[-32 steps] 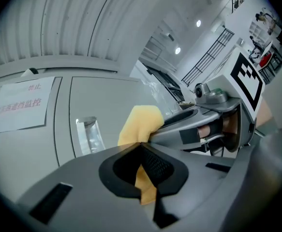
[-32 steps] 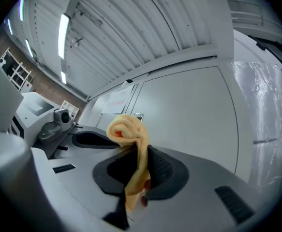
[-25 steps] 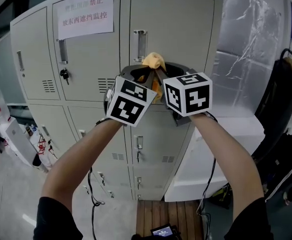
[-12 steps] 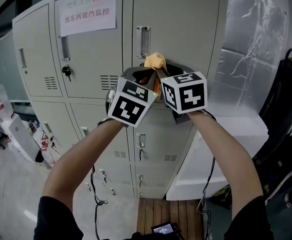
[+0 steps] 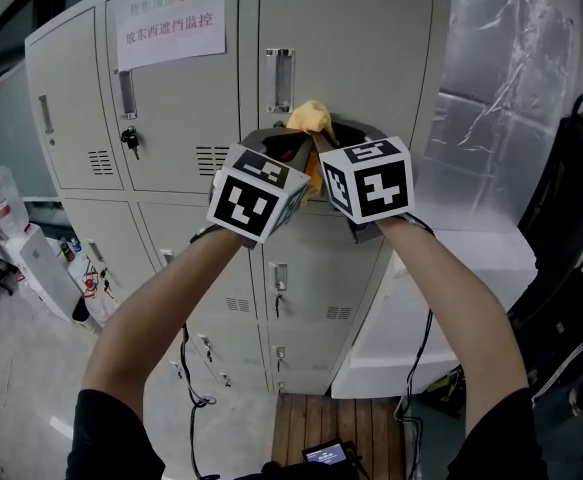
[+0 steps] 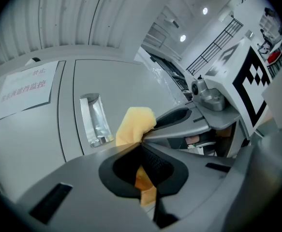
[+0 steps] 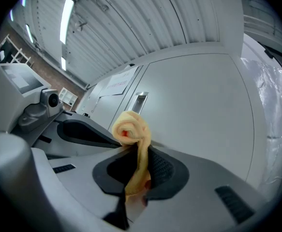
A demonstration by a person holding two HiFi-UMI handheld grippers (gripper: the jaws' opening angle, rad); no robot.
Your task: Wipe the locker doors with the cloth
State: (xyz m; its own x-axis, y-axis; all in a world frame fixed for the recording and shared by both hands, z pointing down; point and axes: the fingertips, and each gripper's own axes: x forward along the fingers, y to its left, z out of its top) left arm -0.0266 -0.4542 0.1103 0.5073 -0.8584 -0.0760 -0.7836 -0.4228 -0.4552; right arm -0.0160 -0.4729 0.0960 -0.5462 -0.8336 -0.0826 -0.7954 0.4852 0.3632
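Cloth (image 5: pixel 308 119) bunched, left tool (image 6: pixel 141 144) and right tool (image 7: pixel 138 154) both clamped on it; I must spread it flat against the locker door (image 5: pixel 363 58).

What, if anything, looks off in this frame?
The cloth is wadded into a lump, pinched by both the left gripper and the right gripper at once, jaws shut on it. Little flat cloth faces the locker door, and I can't tell whether it touches the door. Nothing looks damaged.

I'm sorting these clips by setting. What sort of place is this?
Probably a workplace locker room: grey metal lockers with a paper notice taped on, shiny sheeting beside them.
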